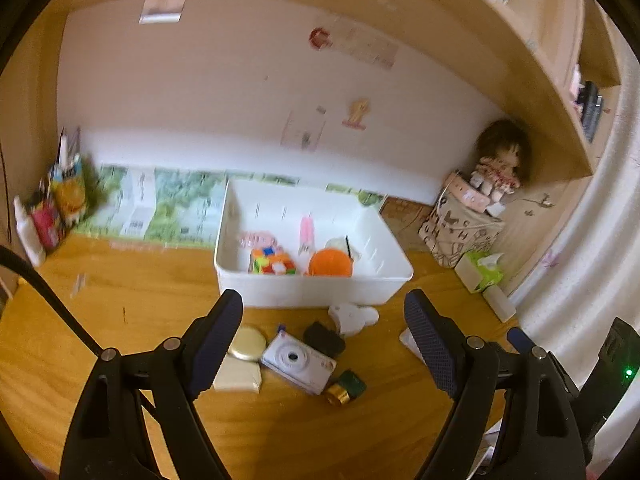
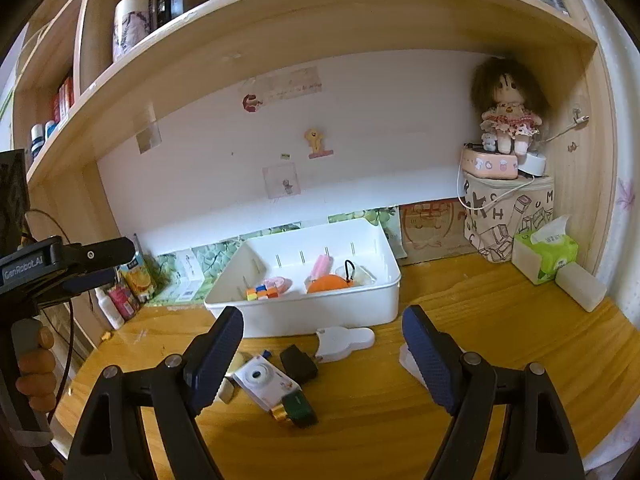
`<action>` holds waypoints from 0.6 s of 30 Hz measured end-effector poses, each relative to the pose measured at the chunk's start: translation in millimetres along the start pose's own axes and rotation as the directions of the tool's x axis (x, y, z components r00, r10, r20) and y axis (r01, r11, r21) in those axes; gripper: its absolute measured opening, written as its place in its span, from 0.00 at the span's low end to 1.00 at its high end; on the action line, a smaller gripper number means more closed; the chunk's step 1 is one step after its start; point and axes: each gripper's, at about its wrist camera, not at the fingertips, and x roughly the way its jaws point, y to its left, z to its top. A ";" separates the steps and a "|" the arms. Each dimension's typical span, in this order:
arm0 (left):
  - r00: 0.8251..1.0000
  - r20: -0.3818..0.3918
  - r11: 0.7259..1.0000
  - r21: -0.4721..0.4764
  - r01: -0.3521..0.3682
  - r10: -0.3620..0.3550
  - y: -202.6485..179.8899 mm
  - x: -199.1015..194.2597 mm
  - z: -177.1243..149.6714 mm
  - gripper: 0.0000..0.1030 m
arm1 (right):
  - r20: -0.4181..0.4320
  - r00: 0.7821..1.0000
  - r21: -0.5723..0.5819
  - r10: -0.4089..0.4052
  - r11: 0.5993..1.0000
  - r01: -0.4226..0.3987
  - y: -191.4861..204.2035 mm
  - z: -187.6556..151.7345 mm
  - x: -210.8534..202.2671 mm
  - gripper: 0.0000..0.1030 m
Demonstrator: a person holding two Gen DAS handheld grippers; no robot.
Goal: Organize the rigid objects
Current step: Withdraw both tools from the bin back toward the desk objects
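Observation:
A white bin [image 1: 312, 288] [image 2: 320, 312] stands on the wooden desk and holds a colour cube [image 1: 273, 263], an orange round thing [image 1: 330, 264], a pink item and others. In front of it lie a white toy camera [image 1: 298, 362] [image 2: 266, 384], a black case [image 1: 324, 338] [image 2: 298, 362], a white bear-shaped item [image 1: 354, 317] [image 2: 344, 342], a gold round compact [image 1: 247, 342], a cream block [image 1: 238, 378] and a green-and-gold bottle [image 1: 346, 388] [image 2: 294, 412]. My left gripper [image 1: 324, 344] is open above these items. My right gripper [image 2: 322, 354] is open, also empty.
A doll [image 2: 506, 112] sits on a pink box over a printed bag at the back right. A tissue pack [image 2: 546, 252] and a white block [image 2: 580, 286] lie at right. Bottles and cartons [image 1: 52, 208] stand at left. A shelf of books runs overhead.

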 end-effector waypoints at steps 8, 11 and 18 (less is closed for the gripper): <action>0.993 -0.083 0.993 -0.078 -0.092 0.085 -14.4 20.9 -16.2 0.83 | -0.051 0.998 -0.084 0.037 0.996 -0.041 -28.3 1.4 15.8 0.80; 0.987 -0.117 0.985 -0.118 -0.127 0.113 -20.6 29.1 -20.2 0.83 | -0.083 0.995 -0.122 0.057 0.990 -0.067 -39.8 4.5 24.5 0.80; 0.965 -0.184 0.962 -0.160 -0.219 0.189 -38.3 48.5 -31.2 0.83 | -0.137 0.985 -0.186 0.104 0.974 -0.129 -68.6 9.3 42.4 0.80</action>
